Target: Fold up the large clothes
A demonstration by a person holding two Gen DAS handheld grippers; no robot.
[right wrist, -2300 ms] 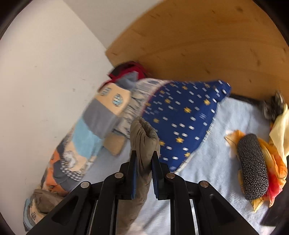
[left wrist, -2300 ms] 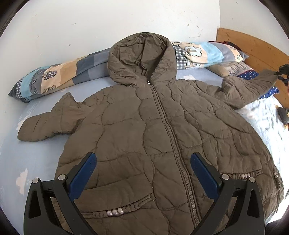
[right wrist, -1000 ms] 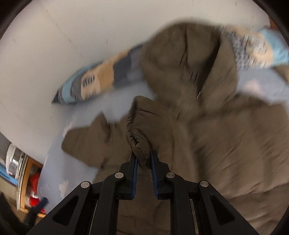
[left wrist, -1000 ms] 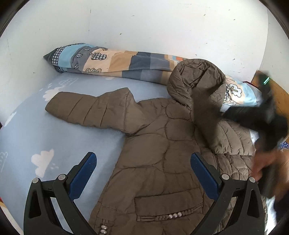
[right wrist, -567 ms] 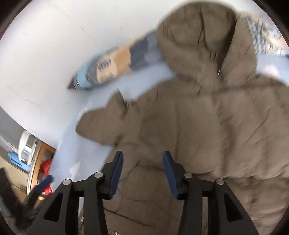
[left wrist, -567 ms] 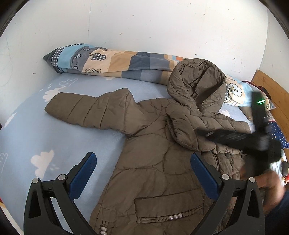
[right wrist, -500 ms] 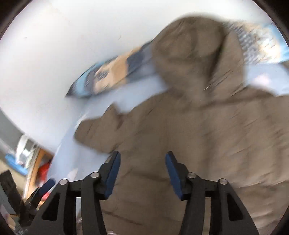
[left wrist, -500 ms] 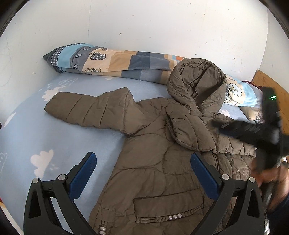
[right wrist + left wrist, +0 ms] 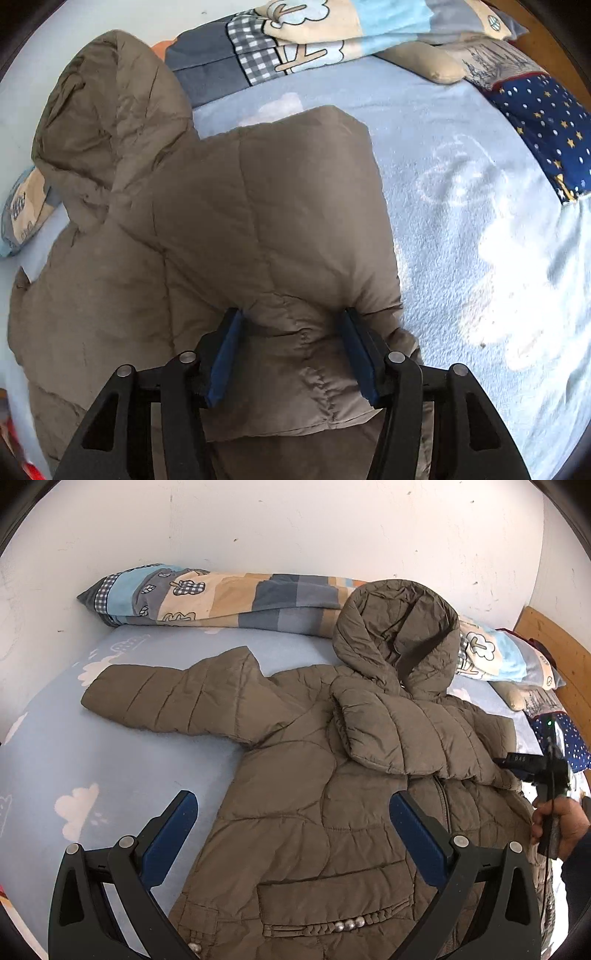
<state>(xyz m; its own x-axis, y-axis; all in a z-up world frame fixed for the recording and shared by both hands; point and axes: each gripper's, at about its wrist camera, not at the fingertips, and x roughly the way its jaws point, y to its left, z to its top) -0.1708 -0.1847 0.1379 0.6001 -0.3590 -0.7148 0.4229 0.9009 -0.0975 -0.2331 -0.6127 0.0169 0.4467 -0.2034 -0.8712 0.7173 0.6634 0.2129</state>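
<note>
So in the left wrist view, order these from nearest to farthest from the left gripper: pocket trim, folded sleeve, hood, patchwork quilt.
1. Pocket trim, between the left gripper's fingers, lowest.
2. Folded sleeve, across the chest, right of centre.
3. Hood, beyond it.
4. Patchwork quilt, along the wall.

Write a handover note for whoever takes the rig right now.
Left gripper: open, holding nothing, hovering over the coat hem.
Right gripper: open, empty, low over the coat's right edge; fabric lies between the jaws but is not pinched.
Coat: front up, zipped, flat on the bed; hood against the pillow.
Done: the right sleeve is folded across the chest.
Left: the left sleeve lies spread out on the sheet; fold it in, then the hood and body.
</note>
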